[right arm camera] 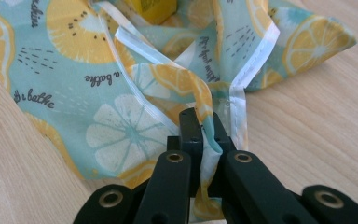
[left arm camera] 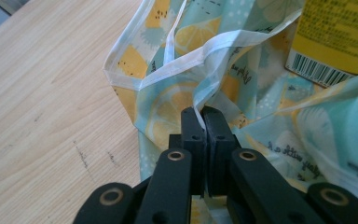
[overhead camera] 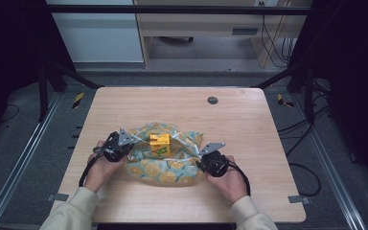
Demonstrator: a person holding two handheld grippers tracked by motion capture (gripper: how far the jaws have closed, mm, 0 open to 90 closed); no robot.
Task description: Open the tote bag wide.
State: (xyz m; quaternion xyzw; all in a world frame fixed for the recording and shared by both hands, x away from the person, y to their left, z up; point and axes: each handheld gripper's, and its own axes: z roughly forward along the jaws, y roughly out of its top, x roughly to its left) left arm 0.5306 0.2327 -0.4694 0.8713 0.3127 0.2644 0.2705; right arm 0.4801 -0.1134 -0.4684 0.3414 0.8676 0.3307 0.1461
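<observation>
Lemon-print teal cloth at frame centre is soft and slippery, so keep your left gripper and right gripper pinching its white-hemmed edges.

Even, soft light from above in the high view, bright on the wooden table, with only faint shadows under the hands. Dark, almost black margins at left and right. Slightly low sharpness overall, small print unreadable. In both gripper views, strong daylight-like brightness, colours of the patterned cloth vivid, mild glare on its white hems. Black jaws near the lens a little soft and blurred; far corners also out of focus.
</observation>
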